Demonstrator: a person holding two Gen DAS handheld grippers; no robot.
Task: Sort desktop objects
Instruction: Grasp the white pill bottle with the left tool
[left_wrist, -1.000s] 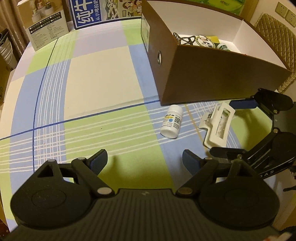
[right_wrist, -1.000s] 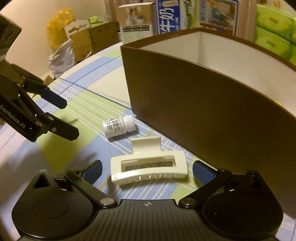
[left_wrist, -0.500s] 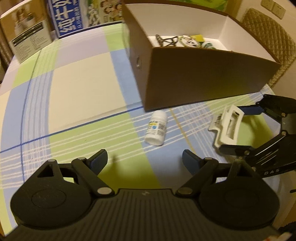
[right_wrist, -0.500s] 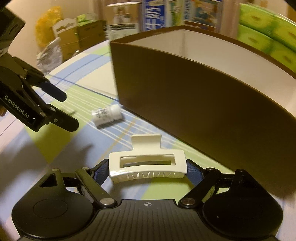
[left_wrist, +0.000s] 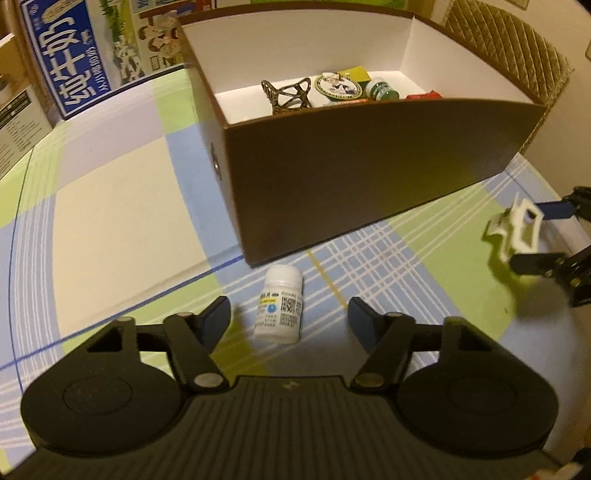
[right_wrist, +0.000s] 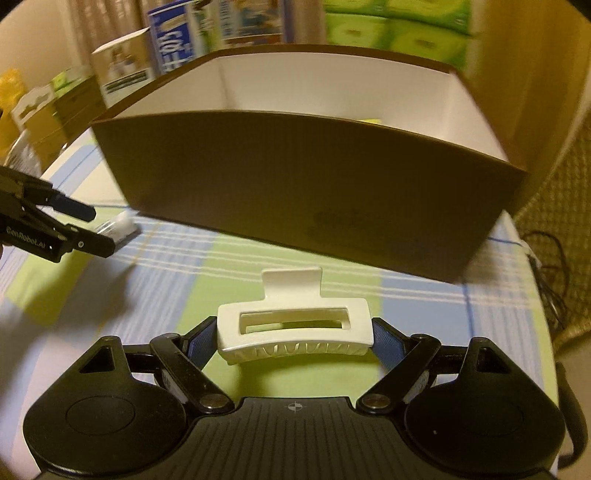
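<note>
Sorting, seen largest first:
Brown box (left_wrist: 369, 177): open-topped on the checked tablecloth (left_wrist: 110, 229), already holding several small items at its far end.
Left gripper (left_wrist: 288, 317): jaws spread wide, empty, low over the cloth, pointing at the box's near corner.
Right gripper (right_wrist: 293, 338): closed on the white hair clip (right_wrist: 293, 328), held clear of the cloth just short of the box's long wall.
Hair clip axis: lies crosswise between the pads, its tab pointing toward the box.
Pill bottle (left_wrist: 279, 304): on its side between the left fingers, slightly ahead; long axis runs along the fingers, cap toward the box.
Key relation: the left is much nearer the bottle; closing across its width looks apt.
</note>
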